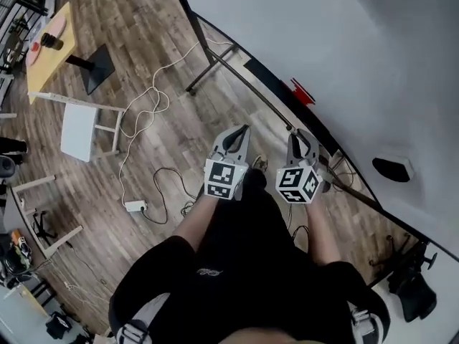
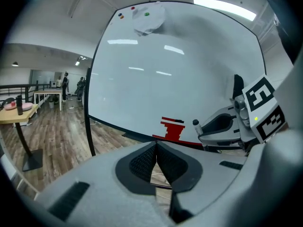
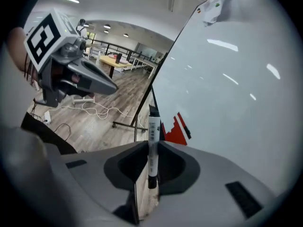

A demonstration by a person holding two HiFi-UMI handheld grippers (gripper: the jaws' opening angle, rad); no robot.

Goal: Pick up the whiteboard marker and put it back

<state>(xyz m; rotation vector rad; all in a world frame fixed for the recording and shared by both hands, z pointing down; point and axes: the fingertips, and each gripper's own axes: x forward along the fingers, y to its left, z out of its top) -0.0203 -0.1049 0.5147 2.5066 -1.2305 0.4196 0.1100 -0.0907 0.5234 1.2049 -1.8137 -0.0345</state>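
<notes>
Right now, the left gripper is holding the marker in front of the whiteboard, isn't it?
No, it is the right gripper that holds the whiteboard marker in front of the whiteboard. The right gripper view shows it clamped between those jaws, while the left gripper is shut on nothing.

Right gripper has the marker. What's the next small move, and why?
Probably ease the right gripper toward the dark ledge along the bottom edge of the whiteboard. Its jaws are clamped on the marker, held clear of the board, so setting it back is what remains. The left gripper is shut and empty.
</notes>
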